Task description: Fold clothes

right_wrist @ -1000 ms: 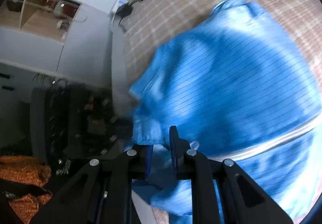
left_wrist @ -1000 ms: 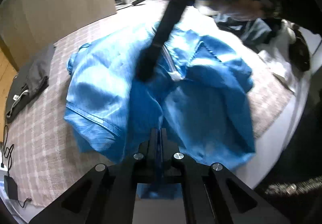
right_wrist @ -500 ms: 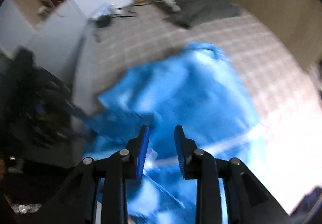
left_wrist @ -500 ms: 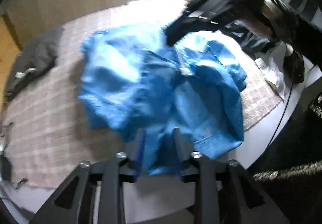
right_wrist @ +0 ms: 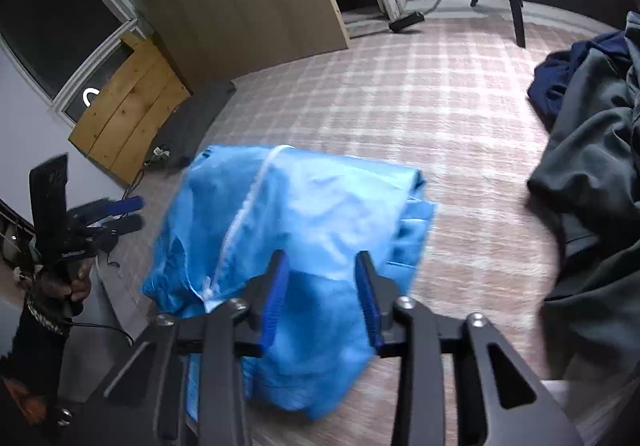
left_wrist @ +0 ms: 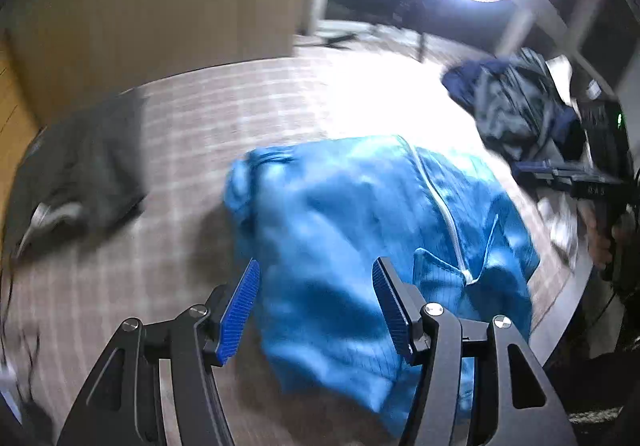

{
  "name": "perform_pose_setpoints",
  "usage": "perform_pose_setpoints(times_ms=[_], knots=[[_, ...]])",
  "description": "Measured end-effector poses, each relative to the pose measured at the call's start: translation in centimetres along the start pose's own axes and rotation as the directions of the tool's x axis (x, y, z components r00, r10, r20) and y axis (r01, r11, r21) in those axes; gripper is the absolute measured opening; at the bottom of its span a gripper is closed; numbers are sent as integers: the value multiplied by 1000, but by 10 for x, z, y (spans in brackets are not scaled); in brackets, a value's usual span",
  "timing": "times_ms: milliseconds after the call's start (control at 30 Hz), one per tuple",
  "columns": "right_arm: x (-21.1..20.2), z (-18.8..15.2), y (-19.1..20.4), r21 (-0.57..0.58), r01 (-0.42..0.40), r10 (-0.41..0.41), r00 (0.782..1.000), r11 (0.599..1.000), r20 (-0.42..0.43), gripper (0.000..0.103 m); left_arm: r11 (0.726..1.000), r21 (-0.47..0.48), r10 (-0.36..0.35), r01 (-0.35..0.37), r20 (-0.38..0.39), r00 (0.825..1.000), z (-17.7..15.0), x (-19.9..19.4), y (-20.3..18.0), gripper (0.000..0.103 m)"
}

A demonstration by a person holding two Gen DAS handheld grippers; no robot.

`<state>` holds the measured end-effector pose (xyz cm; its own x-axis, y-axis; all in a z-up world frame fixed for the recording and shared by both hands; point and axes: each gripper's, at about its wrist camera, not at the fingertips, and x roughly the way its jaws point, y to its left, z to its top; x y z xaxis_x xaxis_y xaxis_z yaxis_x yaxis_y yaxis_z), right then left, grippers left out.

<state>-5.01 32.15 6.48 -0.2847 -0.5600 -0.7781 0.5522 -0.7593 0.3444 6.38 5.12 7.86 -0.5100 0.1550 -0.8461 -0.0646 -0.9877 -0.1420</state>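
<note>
1. The big plaid-patterned surface, pink-beige with pale cross lines, carries everything here; what sort of surface it is I cannot tell.
2. On it, toward the near edge, lies the bright blue zip jacket, bunched into a rough heap with its white zipper running across the top. In the right wrist view the same blue jacket sits near the left edge, zipper slanting down toward the camera.
3. At the right edge, a pile of dark clothes, grey over navy, well apart from the jacket; the left view catches it too.
4. Far left corner: a dark grey folded garment, lying flat near a wooden board. Its small label is too blurred to read.
5. The left gripper hangs over the jacket's near part, blue pads spread wide. Its jaws have just been opening, and no cloth is pinched between them.
6. The right gripper hovers above the jacket with a clear gap between its pads, gripping nothing; the jaws opened a little just before.
7. No readable writing anywhere; the marks on the gripper bodies are a blur.
</note>
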Motion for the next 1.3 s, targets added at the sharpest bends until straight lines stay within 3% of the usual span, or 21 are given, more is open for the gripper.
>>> perform_pose_setpoints(times_ms=[33, 133, 233, 300, 333, 367, 400, 433, 467, 600, 767, 900, 1033, 1133, 1300], knots=[[4, -3, 11, -21, 56, -56, 998, 998, 12, 24, 999, 32, -15, 15, -12, 1000, 0, 7, -2, 57], [34, -25, 21, -55, 193, -198, 977, 980, -84, 20, 996, 83, -20, 27, -85, 996, -12, 34, 0, 57], [42, -45, 13, -27, 275, -275, 947, 961, -166, 20, 995, 82, -45, 57, -136, 990, -23, 49, 9, 57], [21, -47, 7, 85, 277, -264, 955, 957, -135, 20, 996, 46, -66, 72, -117, 991, -22, 36, 21, 57], [8, -48, 2, 152, 274, -259, 960, 950, -109, 28, 998, 18, -62, 64, -101, 993, -20, 29, 29, 62], [-1, -48, -2, 208, 277, -266, 961, 938, -79, 45, 998, -25, -62, 60, -83, 995, -17, 21, 39, 67], [-11, -48, -6, 264, 278, -275, 960, 924, -48, 55, 995, -77, -70, 64, -65, 995, -13, 15, 51, 78], [-20, -48, -10, 318, 277, -286, 958, 907, -18, 69, 988, -136, -85, 78, -48, 995, -10, 12, 63, 79], [-24, -46, -15, 348, 274, -290, 957, 897, -4, 72, 976, -195, -109, 101, -33, 993, -7, 10, 74, 79], [-10, -40, -31, 408, 253, -266, 964, 877, -25, 72, 941, -324, -122, 94, -67, 990, 4, 29, 94, 79], [28, -38, -40, 407, 236, -223, 971, 882, -80, 72, 921, -375, -154, 111, -87, 984, 5, 54, 86, 79], [40, -37, -36, 381, 200, -191, 980, 903, -61, 75, 937, -341, -115, 75, -100, 988, 7, 66, 69, 79], [50, -31, -26, 288, 226, -219, 974, 930, -57, 77, 950, -299, -123, 88, -100, 987, 13, 71, 49, 80], [56, -30, -17, 210, 217, -210, 976, 953, -57, 78, 973, -221, -87, 61, -110, 990, 16, 75, 29, 80], [63, -25, -7, 153, 128, -123, 992, 980, -42, 69, 978, -192, -102, 81, -104, 989, 26, 81, 16, 71]])
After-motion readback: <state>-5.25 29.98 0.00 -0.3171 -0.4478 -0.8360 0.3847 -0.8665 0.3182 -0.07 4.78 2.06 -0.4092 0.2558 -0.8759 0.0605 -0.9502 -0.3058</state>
